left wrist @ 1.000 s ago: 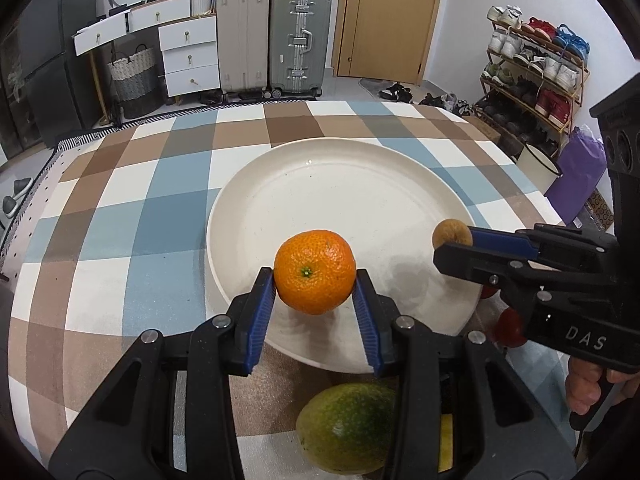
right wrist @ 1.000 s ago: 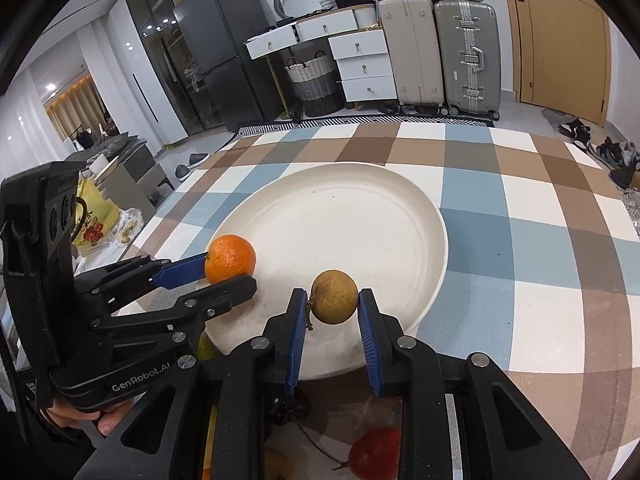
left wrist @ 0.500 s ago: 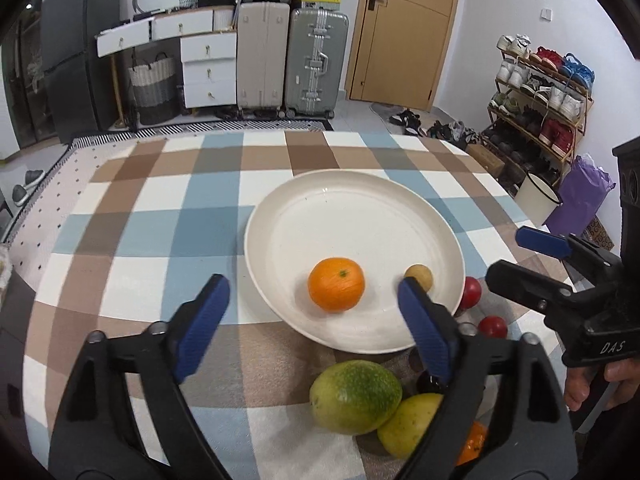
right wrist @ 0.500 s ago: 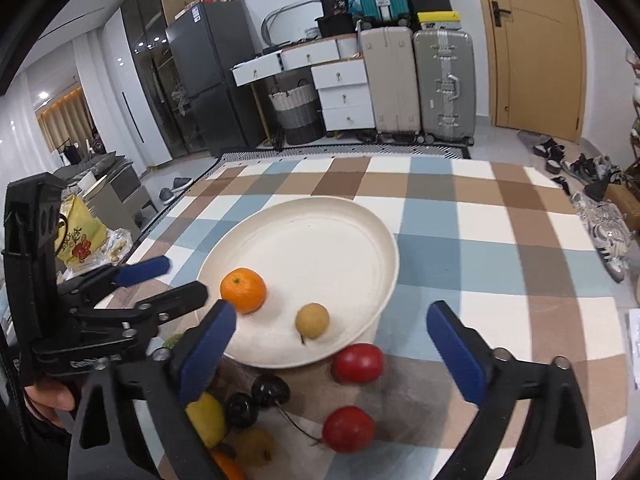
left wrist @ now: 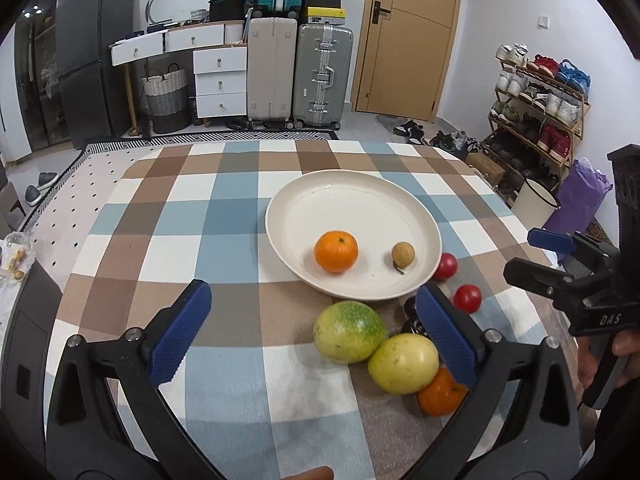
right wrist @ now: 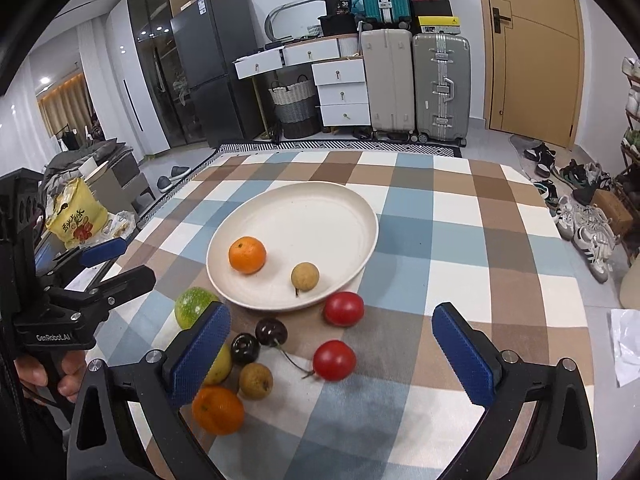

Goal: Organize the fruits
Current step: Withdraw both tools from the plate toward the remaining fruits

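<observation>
An orange [left wrist: 336, 251] [right wrist: 247, 255] and a small brown longan [left wrist: 403, 255] [right wrist: 305, 276] lie free on the white plate [left wrist: 352, 200] [right wrist: 304, 216]. My left gripper [left wrist: 312, 300] [right wrist: 132, 260] hangs above the plate's near rim, jaws still opening, nothing between them. My right gripper [right wrist: 330, 314] [left wrist: 524, 254] is also opening and empty, over two red tomatoes [right wrist: 343, 309]. Near the plate lie a green fruit [left wrist: 350, 331], a yellow fruit [left wrist: 402, 363], a second orange [right wrist: 218, 410], two dark cherries [right wrist: 271, 332] and another longan [right wrist: 256, 380].
The checked tablecloth [left wrist: 224, 208] covers the table; its far and left parts hold nothing. A white plastic sheet [right wrist: 624, 344] lies off the right edge. A hand [right wrist: 44, 372] grips the left tool. Suitcases, drawers and a shoe rack stand beyond.
Both grippers let go: the orange and the longan now lie on the plate. Both jaws spread wide, and both hands drew back and up from the plate.
</observation>
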### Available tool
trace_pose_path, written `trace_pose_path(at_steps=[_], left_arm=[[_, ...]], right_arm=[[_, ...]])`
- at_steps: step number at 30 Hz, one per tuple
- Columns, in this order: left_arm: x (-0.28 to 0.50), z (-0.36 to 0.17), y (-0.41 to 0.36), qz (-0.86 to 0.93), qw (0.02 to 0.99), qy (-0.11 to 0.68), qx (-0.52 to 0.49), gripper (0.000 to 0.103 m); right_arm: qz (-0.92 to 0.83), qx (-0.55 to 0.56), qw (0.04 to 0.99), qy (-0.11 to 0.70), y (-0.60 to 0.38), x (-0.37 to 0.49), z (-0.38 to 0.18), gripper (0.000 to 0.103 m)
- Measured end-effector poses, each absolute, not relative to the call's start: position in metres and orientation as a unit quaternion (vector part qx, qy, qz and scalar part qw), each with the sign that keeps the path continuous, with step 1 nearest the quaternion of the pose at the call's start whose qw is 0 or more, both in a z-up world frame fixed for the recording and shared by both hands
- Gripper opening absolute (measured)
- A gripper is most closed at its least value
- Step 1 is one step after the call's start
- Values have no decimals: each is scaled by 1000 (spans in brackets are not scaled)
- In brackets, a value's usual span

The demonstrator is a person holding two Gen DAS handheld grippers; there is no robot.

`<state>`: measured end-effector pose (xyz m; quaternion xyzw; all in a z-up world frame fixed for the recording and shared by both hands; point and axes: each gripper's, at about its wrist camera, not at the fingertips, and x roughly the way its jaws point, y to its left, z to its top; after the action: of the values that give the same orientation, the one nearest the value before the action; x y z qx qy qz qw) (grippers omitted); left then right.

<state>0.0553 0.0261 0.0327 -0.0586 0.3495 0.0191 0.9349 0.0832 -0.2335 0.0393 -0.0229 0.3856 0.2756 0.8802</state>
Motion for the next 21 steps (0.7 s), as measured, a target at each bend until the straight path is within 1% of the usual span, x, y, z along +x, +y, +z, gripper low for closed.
trace_pose_path(at_steps=[9, 13, 16, 19, 21], left_arm=[[36, 21, 27, 21, 930, 360, -71, 102], [36, 14, 24, 14, 926, 370, -71, 102], [34, 11, 21, 11, 925, 373, -70, 102], [35, 8, 18, 8, 923, 379, -69, 102], [34, 7, 16, 5, 922, 380, -68, 102]], right_arm=[[247, -32, 885, 394, -249, 73, 41, 102], [241, -15, 886, 396, -261, 75, 39, 102], [249, 2, 876, 414, -267, 75, 33, 102], [261, -3, 868, 422, -264, 70, 30, 102], [270, -16, 871, 410, -259, 61, 30, 102]])
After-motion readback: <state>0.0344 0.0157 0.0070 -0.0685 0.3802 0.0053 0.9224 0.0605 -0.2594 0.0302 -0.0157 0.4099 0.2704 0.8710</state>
